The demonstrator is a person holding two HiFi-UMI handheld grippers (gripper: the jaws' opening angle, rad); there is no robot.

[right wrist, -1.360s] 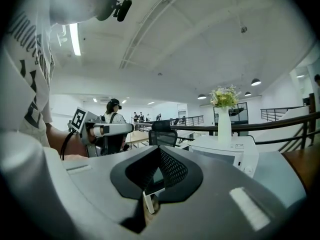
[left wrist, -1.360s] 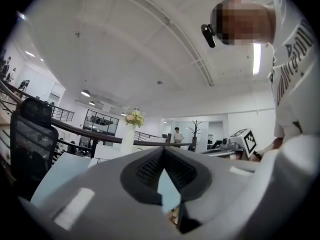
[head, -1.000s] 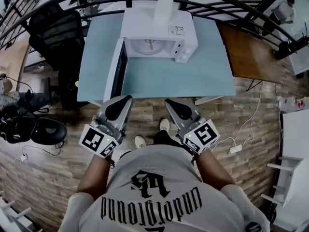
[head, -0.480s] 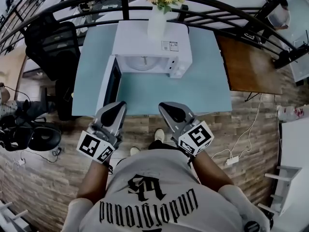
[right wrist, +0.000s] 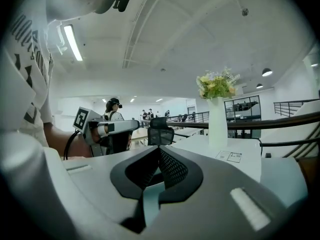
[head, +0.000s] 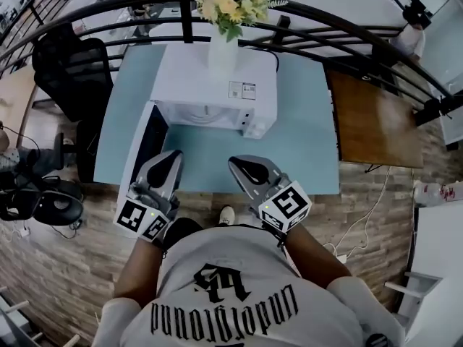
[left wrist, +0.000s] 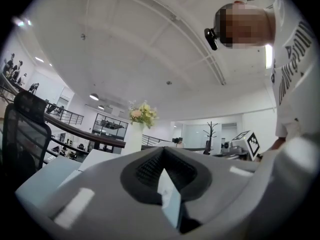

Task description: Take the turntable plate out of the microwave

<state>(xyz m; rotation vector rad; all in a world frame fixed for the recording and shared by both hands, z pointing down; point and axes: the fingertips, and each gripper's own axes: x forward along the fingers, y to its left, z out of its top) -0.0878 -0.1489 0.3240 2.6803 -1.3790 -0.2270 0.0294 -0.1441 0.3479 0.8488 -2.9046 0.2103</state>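
The white microwave (head: pixel 215 82) stands on the teal table (head: pixel 304 147) with its door (head: pixel 141 150) swung open to the left. Inside the cavity the glass turntable plate (head: pixel 201 114) shows only faintly. My left gripper (head: pixel 171 162) is shut and empty, its tip over the table's near edge beside the open door. My right gripper (head: pixel 243 165) is also shut and empty, over the near edge in front of the microwave. Both point level toward the microwave and stand apart from it. The left gripper view shows the jaws (left wrist: pixel 162 153) pressed together; so does the right gripper view (right wrist: pixel 159 153).
A white vase of flowers (head: pixel 223 42) stands on top of the microwave. A black office chair (head: pixel 72 63) is left of the table, a brown desk (head: pixel 376 114) to the right, and a dark railing (head: pixel 325 20) runs behind. Cables lie on the wooden floor.
Both grippers have moved forward from over the floor to the table's near edge. The microwave and table now sit closer in the head view. Both stayed shut.
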